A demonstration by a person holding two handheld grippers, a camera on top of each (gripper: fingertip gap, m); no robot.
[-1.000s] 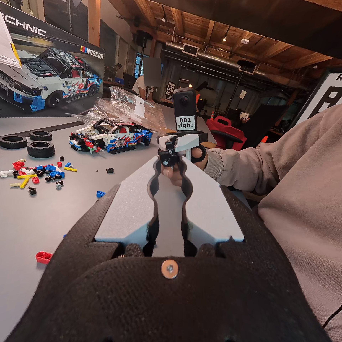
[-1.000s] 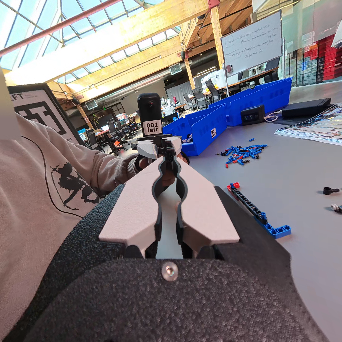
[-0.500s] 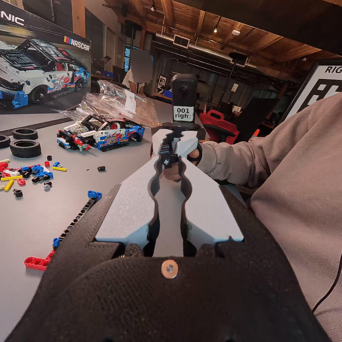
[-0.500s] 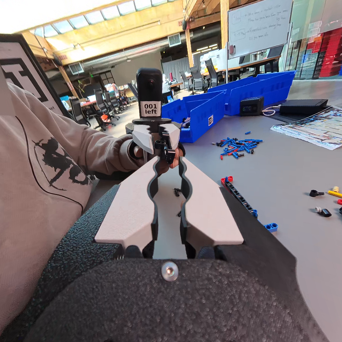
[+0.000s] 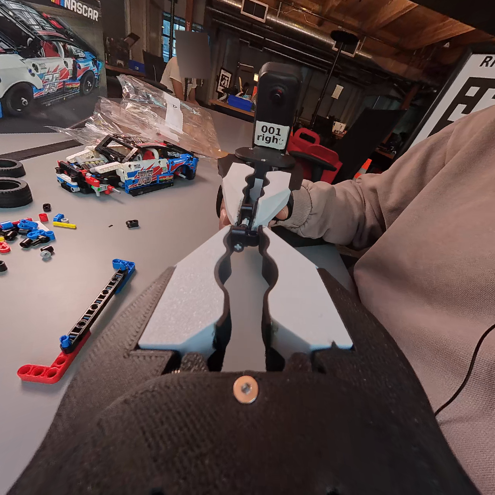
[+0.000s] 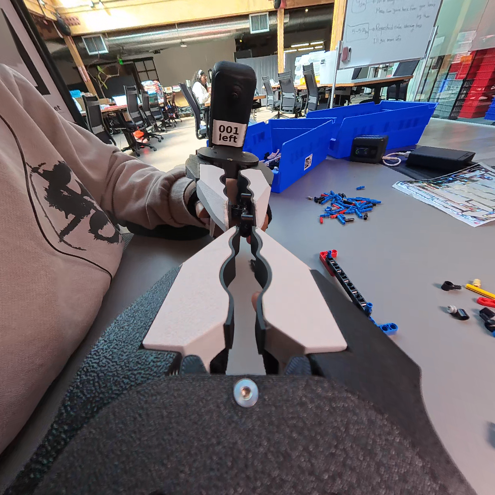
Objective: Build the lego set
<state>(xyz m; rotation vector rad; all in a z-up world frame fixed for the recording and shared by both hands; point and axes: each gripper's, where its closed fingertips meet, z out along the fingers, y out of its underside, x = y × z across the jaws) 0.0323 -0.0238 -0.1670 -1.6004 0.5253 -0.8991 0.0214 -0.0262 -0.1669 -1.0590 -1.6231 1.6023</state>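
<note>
My two grippers meet tip to tip above the grey table. My left gripper [image 5: 242, 237] is shut on a small black connector [image 5: 239, 239] with a cross hole. My right gripper [image 6: 245, 229] is shut on a small black pin piece [image 6: 245, 221]. The two pieces touch end to end. The right gripper also shows in the left wrist view [image 5: 247, 214], and the left gripper in the right wrist view [image 6: 239, 207]. The part-built lego car [image 5: 126, 166] stands at the back left. A black beam with blue and red ends [image 5: 99, 302] lies flat; it also shows in the right wrist view [image 6: 348, 286].
Black tyres [image 5: 13, 187] and loose coloured pieces [image 5: 29, 233] lie at the left. A plastic bag [image 5: 150, 115] and the set's box [image 5: 48, 61] stand behind the car. Blue bins [image 6: 308, 144], a pile of blue pins [image 6: 345, 206] and an instruction sheet [image 6: 450, 192] are at the right. Left and right tips are no more than a few centimetres apart. The part-built lego car [image 5: 126, 166] is about 30 cm from both grippers' fingertips.
Both grippers have tilted down toward the table and closed in tip to tip. The right jaws, wider half a second ago, have narrowed on the black piece.
</note>
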